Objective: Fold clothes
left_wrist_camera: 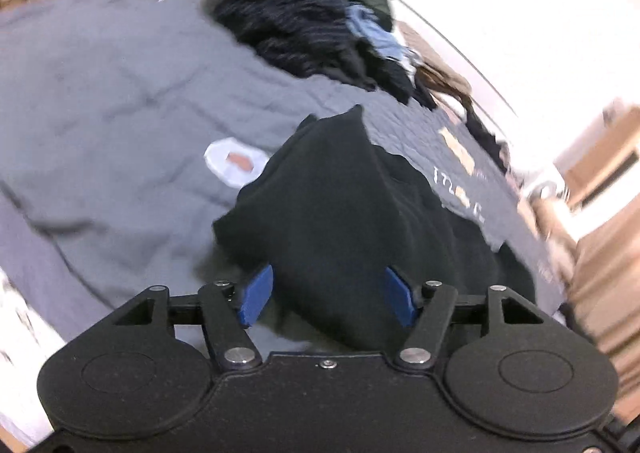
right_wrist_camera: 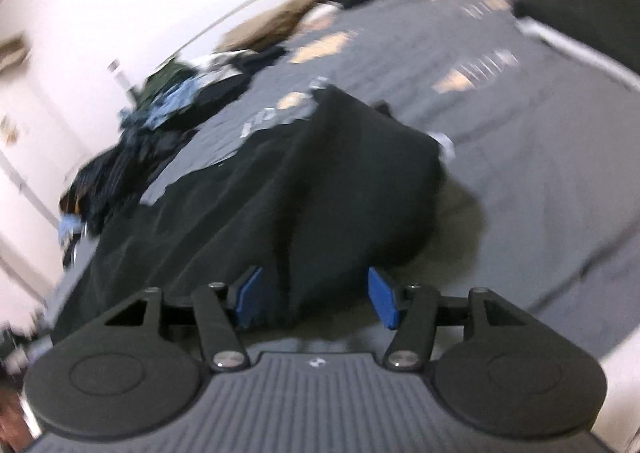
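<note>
A black garment lies bunched on the grey bed cover, rising to a peak ahead of my left gripper. That gripper's blue pads stand apart, with the black cloth lying in the gap and not pinched. In the right wrist view the same black garment spreads away to the left. My right gripper is open over its near edge. The cloth brushes the left pad, and the right one stands clear over the bed cover.
A heap of dark and blue unfolded clothes lies along the bed's far edge by the white wall. A white label shows on the cover. Another black item sits at the far right corner. Both views are blurred.
</note>
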The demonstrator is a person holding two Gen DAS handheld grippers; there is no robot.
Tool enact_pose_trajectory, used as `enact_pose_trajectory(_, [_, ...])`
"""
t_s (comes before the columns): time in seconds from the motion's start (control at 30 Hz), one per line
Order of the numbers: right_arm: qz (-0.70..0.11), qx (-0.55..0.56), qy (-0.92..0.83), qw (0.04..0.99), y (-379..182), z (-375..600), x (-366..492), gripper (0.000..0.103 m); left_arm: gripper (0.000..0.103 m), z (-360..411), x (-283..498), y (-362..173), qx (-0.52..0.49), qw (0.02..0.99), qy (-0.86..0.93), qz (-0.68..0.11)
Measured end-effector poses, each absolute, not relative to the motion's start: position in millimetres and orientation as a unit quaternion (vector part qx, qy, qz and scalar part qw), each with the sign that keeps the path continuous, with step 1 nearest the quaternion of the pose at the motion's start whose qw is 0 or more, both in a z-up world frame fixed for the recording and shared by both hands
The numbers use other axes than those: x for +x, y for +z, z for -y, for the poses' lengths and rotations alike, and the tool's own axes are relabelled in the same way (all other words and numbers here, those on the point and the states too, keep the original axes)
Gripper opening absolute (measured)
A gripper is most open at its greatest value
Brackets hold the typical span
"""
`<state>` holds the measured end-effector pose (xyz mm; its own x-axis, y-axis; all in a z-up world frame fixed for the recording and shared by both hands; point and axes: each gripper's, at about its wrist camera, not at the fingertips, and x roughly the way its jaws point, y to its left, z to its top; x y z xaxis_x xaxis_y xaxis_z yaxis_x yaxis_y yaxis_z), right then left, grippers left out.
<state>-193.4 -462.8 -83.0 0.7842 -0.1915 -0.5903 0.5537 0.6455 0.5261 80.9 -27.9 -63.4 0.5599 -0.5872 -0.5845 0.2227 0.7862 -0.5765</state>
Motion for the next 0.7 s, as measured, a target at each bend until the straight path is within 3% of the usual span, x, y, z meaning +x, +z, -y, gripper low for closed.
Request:
enact_pose_trajectory(0.17, [-0.235, 0.442, -0.227, 0.835, -97.4, 476.3, -201.6, 0.058, 0.066, 29.0, 87.5, -78.2, -0.274, 0.831, -0.223, -0.429])
enact_pose_trajectory(0.7, [-0.231, 0.471, -0.249, 0.814, -117.1, 474.3, -182.7, 0.058, 0.068, 42.3, 106.2, -103.5, -0.303, 0.828, -0.162, -0.444])
